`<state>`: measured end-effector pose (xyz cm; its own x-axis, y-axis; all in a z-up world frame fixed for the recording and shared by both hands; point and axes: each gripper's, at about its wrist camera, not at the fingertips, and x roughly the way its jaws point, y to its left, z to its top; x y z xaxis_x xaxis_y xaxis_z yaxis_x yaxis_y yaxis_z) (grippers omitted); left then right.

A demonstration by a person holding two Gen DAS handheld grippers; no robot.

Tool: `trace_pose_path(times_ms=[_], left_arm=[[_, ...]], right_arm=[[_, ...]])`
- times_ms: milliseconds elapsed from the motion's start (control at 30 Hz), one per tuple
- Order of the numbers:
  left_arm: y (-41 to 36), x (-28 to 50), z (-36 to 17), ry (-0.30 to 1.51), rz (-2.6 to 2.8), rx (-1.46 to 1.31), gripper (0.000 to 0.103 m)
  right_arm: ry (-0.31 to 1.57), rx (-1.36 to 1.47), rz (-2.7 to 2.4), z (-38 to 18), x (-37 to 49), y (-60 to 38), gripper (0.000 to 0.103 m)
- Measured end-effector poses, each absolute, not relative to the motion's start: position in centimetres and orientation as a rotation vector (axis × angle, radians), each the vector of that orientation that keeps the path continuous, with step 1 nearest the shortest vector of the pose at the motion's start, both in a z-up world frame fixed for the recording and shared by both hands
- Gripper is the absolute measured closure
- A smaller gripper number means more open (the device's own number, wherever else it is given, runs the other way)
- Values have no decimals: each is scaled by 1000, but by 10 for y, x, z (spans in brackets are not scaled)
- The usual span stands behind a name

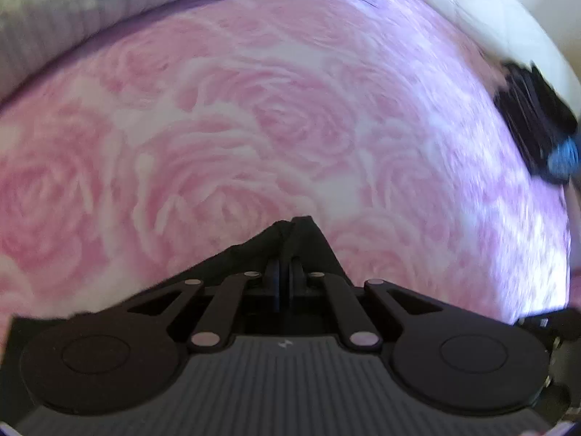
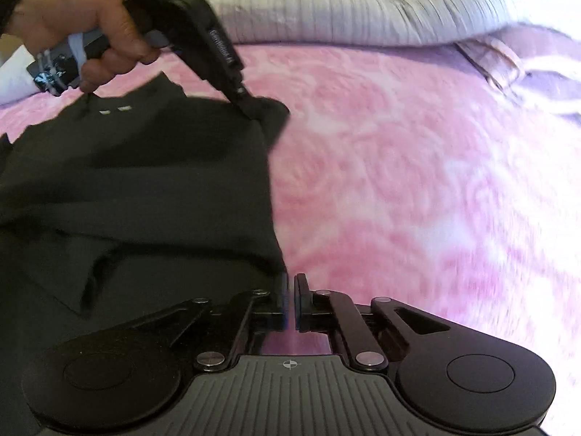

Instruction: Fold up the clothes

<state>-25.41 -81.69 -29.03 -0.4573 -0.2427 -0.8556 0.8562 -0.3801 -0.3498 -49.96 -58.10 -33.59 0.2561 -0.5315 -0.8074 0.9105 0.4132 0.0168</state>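
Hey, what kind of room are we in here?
Most likely a bedroom: the work surface looks like a bed covered by a pink rose-print blanket, with a grey ribbed pillow along its far edge. A black garment lies spread on it.

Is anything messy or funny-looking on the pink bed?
Nothing is spilled or torn. The black garment lies rumpled, with creases and uneven edges on the pink rose blanket, as expected mid-fold. The left gripper pinches one corner; the right gripper looks shut on its near edge.
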Motion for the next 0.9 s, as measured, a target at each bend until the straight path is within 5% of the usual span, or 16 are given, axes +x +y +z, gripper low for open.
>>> trace_pose_path(times_ms=[267,400,433,700,900], left_arm=[[-790,-200,-263,1078,-1844,870,87],[-746,-141,-233,1028,-1758,849,84],[-727,-122,-230,1021,-1717,855,84],[-560,-21,-252,1138,-1442,904,77],[-514,8,-272,1205,-1490,791,75]], right_arm=[[849,551,-1100,-318,-507,-566,96],[844,556,-1066,-305,-494,-545,48],[847,555,-1049,-304,-490,-540,45],[823,615,-900,-296,-441,-508,45],[709,765,-740,-291,-392,-514,45]])
